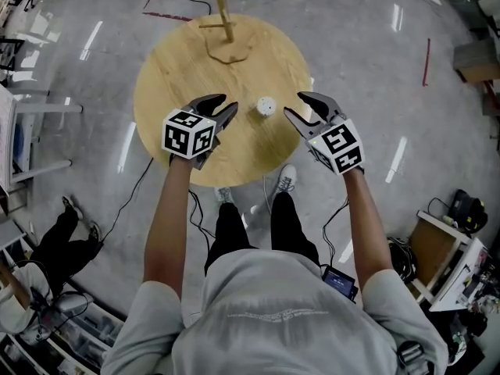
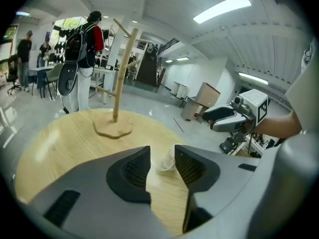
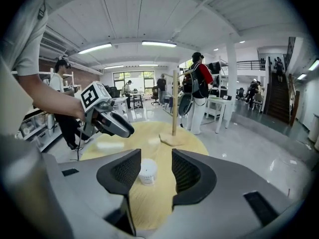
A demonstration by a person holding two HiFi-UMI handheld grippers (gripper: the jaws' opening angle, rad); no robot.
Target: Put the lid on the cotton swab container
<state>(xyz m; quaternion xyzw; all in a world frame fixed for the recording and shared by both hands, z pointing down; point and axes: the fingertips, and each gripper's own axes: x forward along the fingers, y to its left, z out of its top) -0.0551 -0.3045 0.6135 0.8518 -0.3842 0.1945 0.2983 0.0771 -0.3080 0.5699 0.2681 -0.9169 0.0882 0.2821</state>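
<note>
A small white cotton swab container [image 1: 266, 105] stands upright on the round wooden table [image 1: 172, 76], between my two grippers. Its top looks white and closed, and I see no separate lid anywhere. My left gripper [image 1: 223, 106] is just to its left, open, with nothing between the pads. My right gripper [image 1: 294, 104] is just to its right, also open and empty. In the left gripper view the container [image 2: 167, 162] shows blurred beyond the open gripper [image 2: 162, 158]. The right gripper view shows the container [image 3: 148, 172] ahead of the open gripper [image 3: 156, 166].
A wooden peg stand [image 1: 226, 22] rises at the table's far edge. Cables run over the glossy grey floor [image 1: 375, 53]. A person with a backpack [image 3: 197, 91] stands beyond the table, and shelves and desks line the room's sides.
</note>
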